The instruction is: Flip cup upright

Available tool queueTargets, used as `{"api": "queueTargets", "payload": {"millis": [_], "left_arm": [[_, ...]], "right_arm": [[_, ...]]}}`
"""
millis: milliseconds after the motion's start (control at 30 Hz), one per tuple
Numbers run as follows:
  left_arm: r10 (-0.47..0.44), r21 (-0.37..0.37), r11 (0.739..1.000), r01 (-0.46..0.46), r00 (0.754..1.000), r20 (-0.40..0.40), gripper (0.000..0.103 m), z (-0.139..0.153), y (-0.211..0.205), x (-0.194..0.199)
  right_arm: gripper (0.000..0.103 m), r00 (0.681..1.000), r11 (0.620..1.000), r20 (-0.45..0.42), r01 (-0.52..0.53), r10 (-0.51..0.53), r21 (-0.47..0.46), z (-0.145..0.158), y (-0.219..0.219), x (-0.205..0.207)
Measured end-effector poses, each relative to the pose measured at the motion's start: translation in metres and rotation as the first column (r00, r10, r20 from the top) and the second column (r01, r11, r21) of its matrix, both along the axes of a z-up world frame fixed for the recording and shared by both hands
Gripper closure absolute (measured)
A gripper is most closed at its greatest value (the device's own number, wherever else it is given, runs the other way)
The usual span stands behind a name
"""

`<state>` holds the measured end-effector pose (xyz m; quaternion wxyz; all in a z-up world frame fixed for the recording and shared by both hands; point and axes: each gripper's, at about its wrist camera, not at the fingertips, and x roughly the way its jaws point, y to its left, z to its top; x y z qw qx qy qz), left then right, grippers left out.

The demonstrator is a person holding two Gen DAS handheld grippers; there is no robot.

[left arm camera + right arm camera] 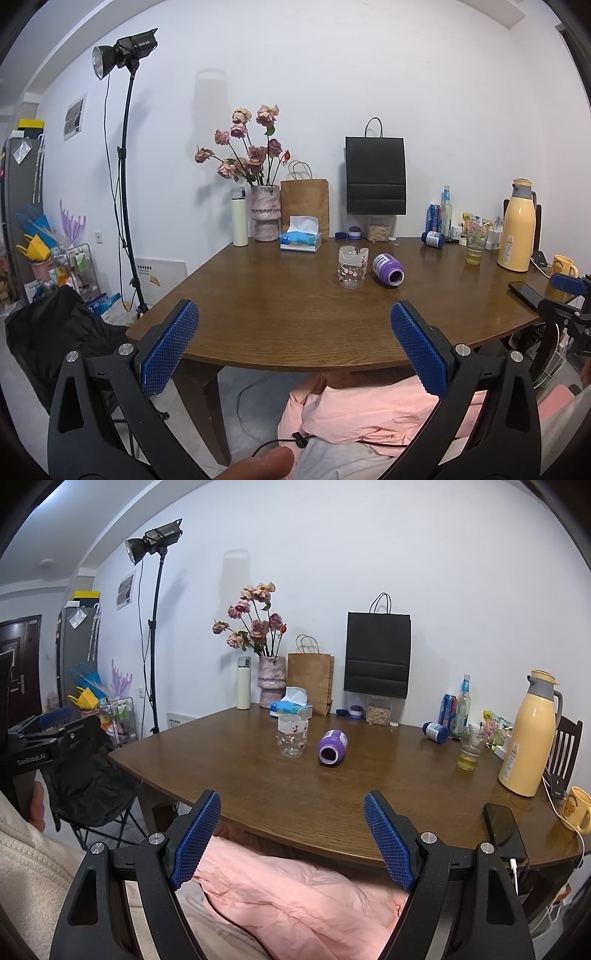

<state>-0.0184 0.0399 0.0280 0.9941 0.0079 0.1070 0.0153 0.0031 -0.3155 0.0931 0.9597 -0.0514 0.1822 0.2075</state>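
Right, both tongs, left (295, 343) and right (291, 834), hang released and empty off the near edge of the worktop (258, 805). The purple cup (333, 747) lies on its side mid-worktop, just right of a clear glass (292, 735), long axis near-to-far, mouth facing the near edge. It sits ahead of both; the right looks slightly nearer, I'd say.

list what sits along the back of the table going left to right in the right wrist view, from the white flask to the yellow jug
white thermos flask → pink vase of dried roses → brown paper bag → black paper bag → blue drink can → clear bottle with blue cap → yellow thermos jug
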Motion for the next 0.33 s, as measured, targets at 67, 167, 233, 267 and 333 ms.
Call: {"api": "queueTargets", "payload": {"millis": [67, 167, 233, 267, 333], "left_arm": [[-0.001, -0.001, 1.000, 0.001, 1.000, -0.001, 0.000, -0.0001, -0.0002, 0.0001], [-0.005, 0.002, 1.000, 0.005, 1.000, -0.008, 0.000, -0.0015, -0.0011, 0.0018], [-0.010, 0.003, 1.000, 0.010, 1.000, -0.012, 0.000, -0.0026, -0.0013, 0.0027], [-0.011, 0.004, 1.000, 0.011, 1.000, -0.014, 0.000, -0.0029, -0.0016, 0.0031], [-0.011, 0.004, 1.000, 0.011, 1.000, -0.017, 0.000, -0.0037, -0.0016, 0.0035]], "right_arm": [[0.018, 1.000, 1.000, 0.005, 0.000, 0.000, -0.012, -0.0001, 0.0005, -0.0001], [0.018, 1.000, 1.000, 0.007, -0.004, 0.004, -0.013, -0.0003, 0.0004, 0.0002], [0.018, 1.000, 1.000, 0.003, -0.007, 0.007, -0.013, -0.0006, 0.0007, 0.0005], [0.018, 1.000, 1.000, 0.001, -0.007, 0.007, -0.013, -0.0006, 0.0009, 0.0007], [0.018, 1.000, 1.000, 0.001, -0.007, 0.007, -0.013, -0.0012, 0.0006, 0.0011]]}}
